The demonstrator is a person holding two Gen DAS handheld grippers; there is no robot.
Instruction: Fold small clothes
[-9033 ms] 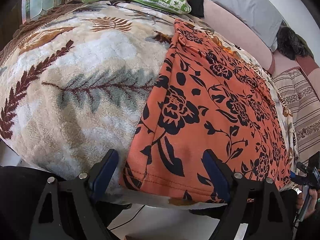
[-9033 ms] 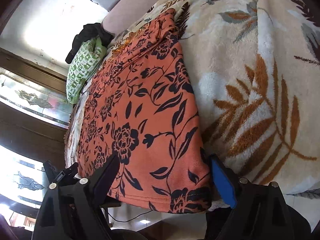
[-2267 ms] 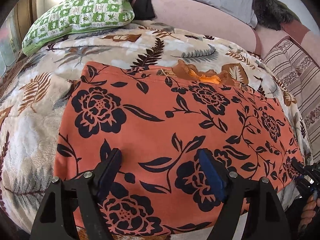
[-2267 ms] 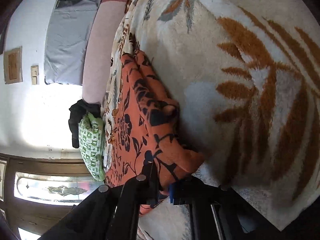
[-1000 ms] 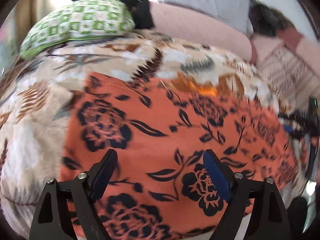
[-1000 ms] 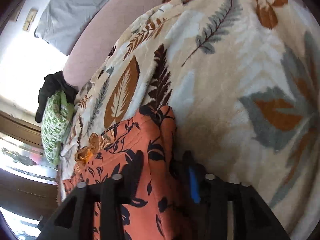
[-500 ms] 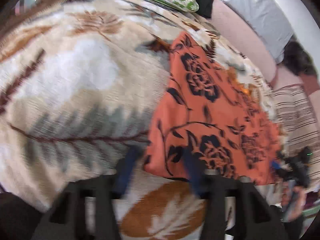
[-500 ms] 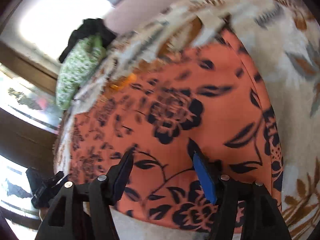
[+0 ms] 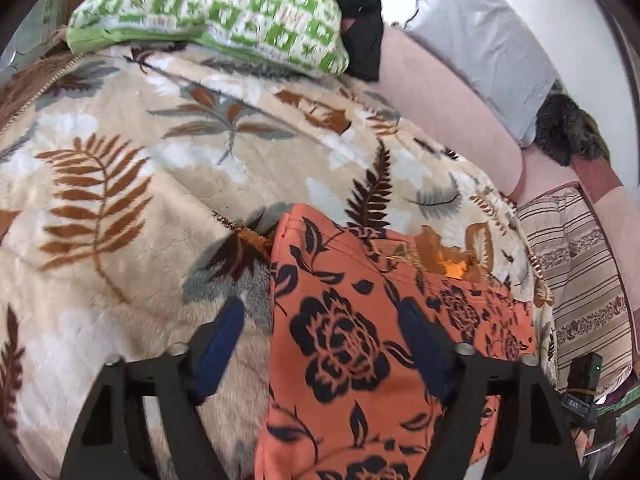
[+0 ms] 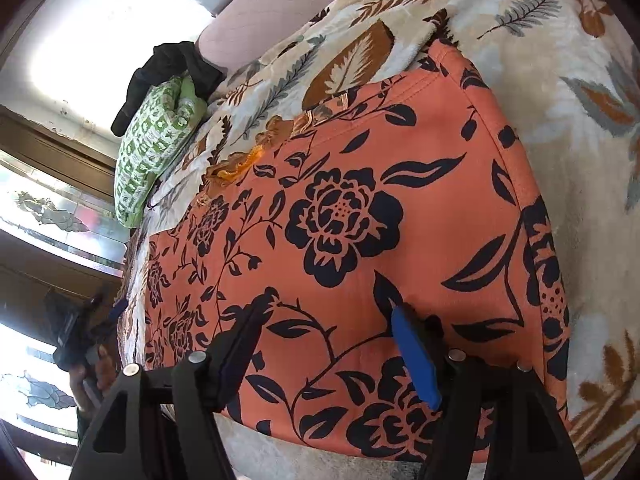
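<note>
An orange garment with black flowers [image 9: 360, 340] lies folded flat on the leaf-patterned blanket [image 9: 120, 200]. My left gripper [image 9: 320, 320] hovers over the garment's left edge, which runs between the fingers. Its jaws are opening and the pads press on nothing. My right gripper [image 10: 328, 320] hangs over the garment [image 10: 360, 208] near its front edge. Its jaws are also opening, with only flat cloth below them. In the right wrist view the left gripper [image 10: 76, 332] shows at far left, held by a hand.
A green checked pillow [image 9: 208, 12] and a black cloth [image 9: 356, 0] lie at the head of the bed. A grey pillow [image 9: 480, 44] leans behind a pink bolster [image 9: 440, 112]. A striped cloth [image 9: 576, 264] covers the right side. A wooden glazed door [image 10: 48, 200] stands left.
My left gripper has swung from the garment's near left corner up along its left edge, and its jaws have widened. My right gripper left the far right corner for the front edge, spreading slightly.
</note>
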